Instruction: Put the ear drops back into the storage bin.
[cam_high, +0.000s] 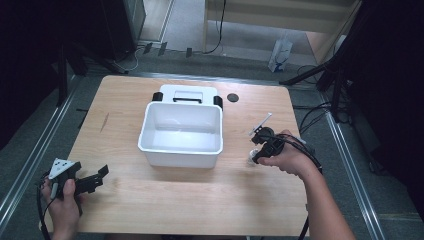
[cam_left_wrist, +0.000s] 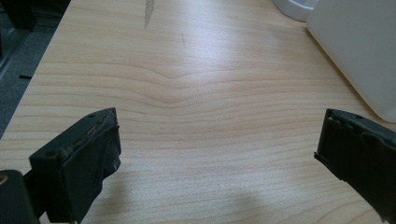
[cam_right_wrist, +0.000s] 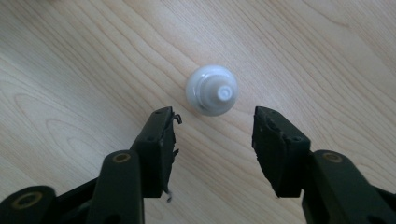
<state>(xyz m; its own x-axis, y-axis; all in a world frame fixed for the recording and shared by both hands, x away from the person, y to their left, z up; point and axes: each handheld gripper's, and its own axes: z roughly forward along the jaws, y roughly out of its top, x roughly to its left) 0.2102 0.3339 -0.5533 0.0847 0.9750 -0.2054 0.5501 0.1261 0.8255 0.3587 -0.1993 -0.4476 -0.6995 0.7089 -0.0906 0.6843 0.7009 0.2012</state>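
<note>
A small white round object (cam_right_wrist: 212, 89), like a little bottle or cap seen from above, stands on the wooden table (cam_high: 165, 200) to the right of the white bin. My right gripper (cam_right_wrist: 215, 126) points down over it with its jaws apart; the object lies just beyond the tips and neither pad touches it. In the high view the right gripper (cam_high: 259, 151) hangs over the object (cam_high: 253, 160). My left gripper (cam_high: 102, 175) rests at the table's front left, jaws wide open over bare wood (cam_left_wrist: 217, 130).
A white open bin (cam_high: 180, 159) stands mid-table with a white lid (cam_high: 187, 93) with black clips behind it. A small black disc (cam_high: 232, 97) lies at the back. The bin's wall (cam_left_wrist: 359, 51) rises at the right of the left gripper view.
</note>
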